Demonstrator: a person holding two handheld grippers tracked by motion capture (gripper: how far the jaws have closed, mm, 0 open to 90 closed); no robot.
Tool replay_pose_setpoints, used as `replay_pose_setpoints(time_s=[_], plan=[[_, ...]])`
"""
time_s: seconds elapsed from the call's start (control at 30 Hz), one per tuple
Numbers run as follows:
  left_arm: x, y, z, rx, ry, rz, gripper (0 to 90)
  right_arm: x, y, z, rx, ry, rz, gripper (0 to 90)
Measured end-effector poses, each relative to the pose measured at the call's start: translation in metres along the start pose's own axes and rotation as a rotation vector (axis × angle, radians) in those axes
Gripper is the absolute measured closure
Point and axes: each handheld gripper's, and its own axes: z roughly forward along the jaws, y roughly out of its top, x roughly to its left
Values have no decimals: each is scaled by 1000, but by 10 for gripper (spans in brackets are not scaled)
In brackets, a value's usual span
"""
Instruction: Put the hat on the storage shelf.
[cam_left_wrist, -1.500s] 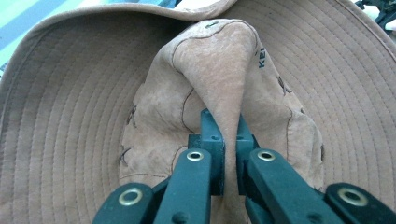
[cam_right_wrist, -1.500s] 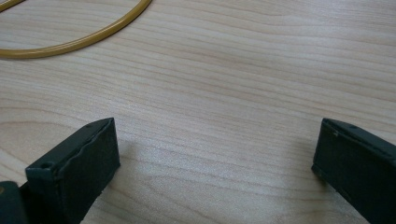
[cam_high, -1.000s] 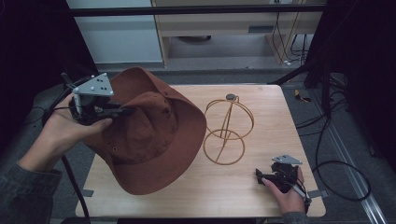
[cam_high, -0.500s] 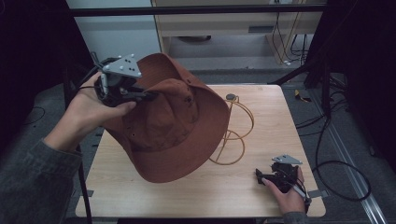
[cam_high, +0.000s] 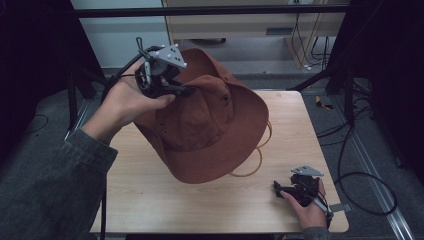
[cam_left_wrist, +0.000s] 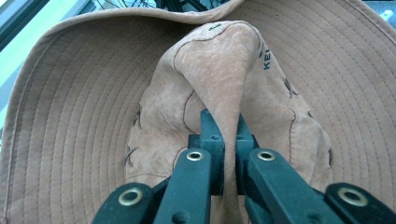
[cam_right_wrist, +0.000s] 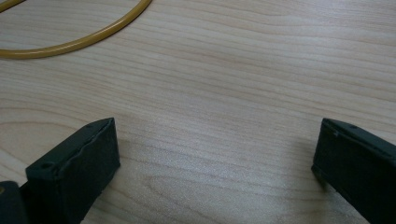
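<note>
Wood of the bench (cam_high: 150, 200) is seen nearest, and the right tongs (cam_high: 292, 190) are rested on it at the front right corner, held by a hand (cam_high: 311, 212). Their jaws are spread wide apart, with nothing between them. A yellow wire ring (cam_right_wrist: 74, 39) is seen just beyond them. Farther back, the brown hat (cam_high: 210, 130) is held up above the bench. The left tongs (cam_high: 172, 87) are pinched tight on a fold of its top.

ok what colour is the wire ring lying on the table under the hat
Mustard yellow. The wire ring shows best in the right gripper view, curving across the pale wooden table.
</note>
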Motion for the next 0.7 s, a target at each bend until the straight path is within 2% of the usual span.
replay_pose_setpoints(time_s=[0.17, 0.37, 0.47, 0.7], plan=[[-1, 18, 11, 0, -7, 13, 888, 0, 0, 0, 0, -1, -1, 5], [-3, 30, 23, 9, -19, 19, 888, 0, 0, 0, 2, 3, -1, 5], [-4, 36, 30, -2, -24, 20, 887, 0, 0, 0, 2, 3, -2, 5], [-13, 47, 42, 2, -42, 40, 887, 0, 0, 0, 1, 1, -3, 5]])
